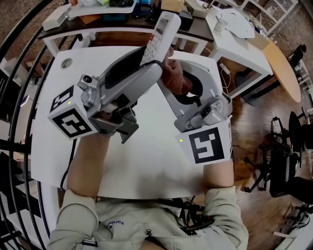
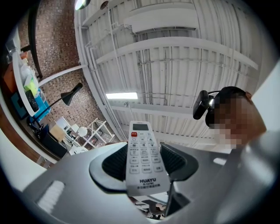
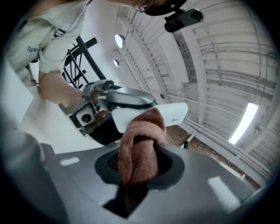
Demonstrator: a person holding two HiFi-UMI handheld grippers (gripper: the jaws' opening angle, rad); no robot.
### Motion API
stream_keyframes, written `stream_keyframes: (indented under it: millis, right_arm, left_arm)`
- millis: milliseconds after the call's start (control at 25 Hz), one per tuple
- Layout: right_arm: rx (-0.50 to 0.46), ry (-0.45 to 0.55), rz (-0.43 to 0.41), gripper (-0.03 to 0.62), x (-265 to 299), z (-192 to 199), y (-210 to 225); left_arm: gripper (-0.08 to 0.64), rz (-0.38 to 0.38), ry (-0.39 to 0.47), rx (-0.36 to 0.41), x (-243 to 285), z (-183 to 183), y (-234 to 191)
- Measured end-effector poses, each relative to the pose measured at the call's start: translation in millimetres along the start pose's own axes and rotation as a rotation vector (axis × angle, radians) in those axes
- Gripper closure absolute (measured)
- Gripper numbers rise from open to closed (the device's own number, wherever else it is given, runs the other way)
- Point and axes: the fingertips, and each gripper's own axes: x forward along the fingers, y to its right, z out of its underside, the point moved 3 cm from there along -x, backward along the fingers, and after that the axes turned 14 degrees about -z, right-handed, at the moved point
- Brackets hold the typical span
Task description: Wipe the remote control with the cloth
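Note:
A white remote control (image 1: 160, 35) with a small screen and several buttons (image 2: 143, 154) is held up above the table, tilted away from me, with my left gripper (image 1: 149, 68) shut on its lower end. My right gripper (image 1: 182, 85) is shut on a bunched reddish-brown cloth (image 1: 174, 77). In the right gripper view the cloth (image 3: 140, 148) bulges out from between the jaws and touches the plain white back of the remote (image 3: 148, 116). In the left gripper view the cloth is hidden behind the remote.
A white table (image 1: 146, 161) lies below both grippers. Beyond its far edge stands a cluttered desk (image 1: 105, 10), and a second white table (image 1: 234, 29) is at the upper right. A black railing (image 1: 17, 97) runs along the left. Wooden floor and chairs (image 1: 288, 161) lie to the right.

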Motion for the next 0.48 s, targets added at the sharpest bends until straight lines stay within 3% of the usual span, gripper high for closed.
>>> stream_keyframes:
  millis: [240, 480]
  right_arm:
    - [-0.114, -0.030, -0.132, 0.511, 13, -6, -26]
    - [-0.114, -0.047, -0.188, 0.511, 12, -2, -32]
  left_arm:
    - [0.316, 0.001, 0.048, -0.034, -2, -11, -4]
    - [0.316, -0.025, 0.057, -0.020, -4, -14, -8]
